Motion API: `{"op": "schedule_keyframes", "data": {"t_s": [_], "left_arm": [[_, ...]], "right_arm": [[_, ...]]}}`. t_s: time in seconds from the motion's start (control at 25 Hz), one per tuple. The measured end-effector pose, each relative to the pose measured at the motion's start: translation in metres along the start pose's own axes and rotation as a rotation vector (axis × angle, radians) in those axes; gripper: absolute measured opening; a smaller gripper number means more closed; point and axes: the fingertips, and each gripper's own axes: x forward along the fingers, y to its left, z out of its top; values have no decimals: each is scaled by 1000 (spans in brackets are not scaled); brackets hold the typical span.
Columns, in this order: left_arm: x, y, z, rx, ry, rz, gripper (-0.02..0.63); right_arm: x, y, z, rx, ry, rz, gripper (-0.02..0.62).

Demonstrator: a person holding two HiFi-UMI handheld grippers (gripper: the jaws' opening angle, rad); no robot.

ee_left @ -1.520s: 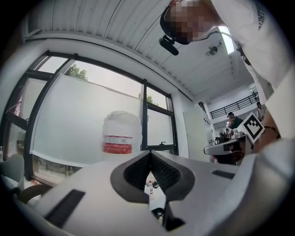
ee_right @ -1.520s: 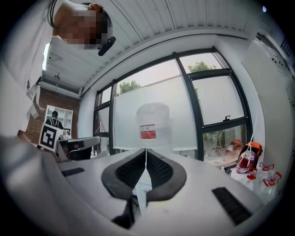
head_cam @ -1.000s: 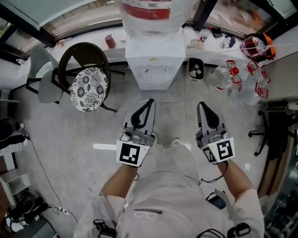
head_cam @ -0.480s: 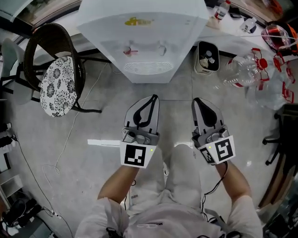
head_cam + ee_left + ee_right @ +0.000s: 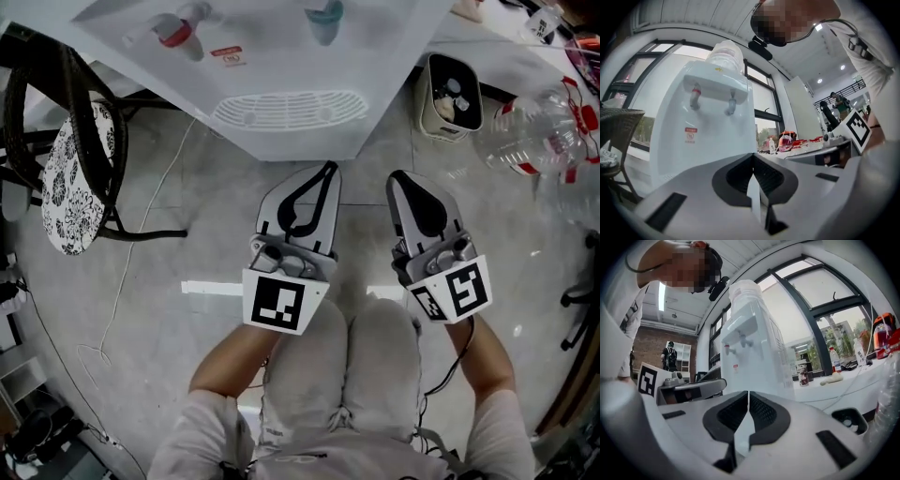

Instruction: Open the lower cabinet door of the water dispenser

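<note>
Grey tiled floor (image 5: 159, 309) open around the knees, white water dispenser (image 5: 281, 103) straight ahead, its front just beyond both tips, chair (image 5: 66, 169) at left, left gripper (image 5: 327, 169) and right gripper (image 5: 397, 177) side by side, pointing level at it (both clenched, empty).

Office-like room, water dispenser (image 5: 291, 108), large windows (image 5: 820, 291)

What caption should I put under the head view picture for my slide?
A person holds the shut, empty left gripper and right gripper side by side, pointing at the white water dispenser.
</note>
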Motion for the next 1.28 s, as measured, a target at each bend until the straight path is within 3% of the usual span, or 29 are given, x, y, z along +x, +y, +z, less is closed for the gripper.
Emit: {"op": "schedule_keyframes", "data": {"t_s": [0.4,0.56,0.68,1.08,1.28], "left_arm": [[32,-20,-69,16,3,-80,2],[42,-24,-95,62,-2,-89,2],[54,-20,-120,42,18,-75,2],[67,-20,-148,3,20,-54,2],[68,-20,-147,16,-1,-66,2]], "right_arm": [[40,-34,-73,-3,-30,28,18],[50,-49,-96,-18,-23,21,18],[57,-60,-112,-22,-10,11,20],[67,-75,-125,-39,-39,-18,22],[72,-77,-134,-54,-34,13,134]]}}
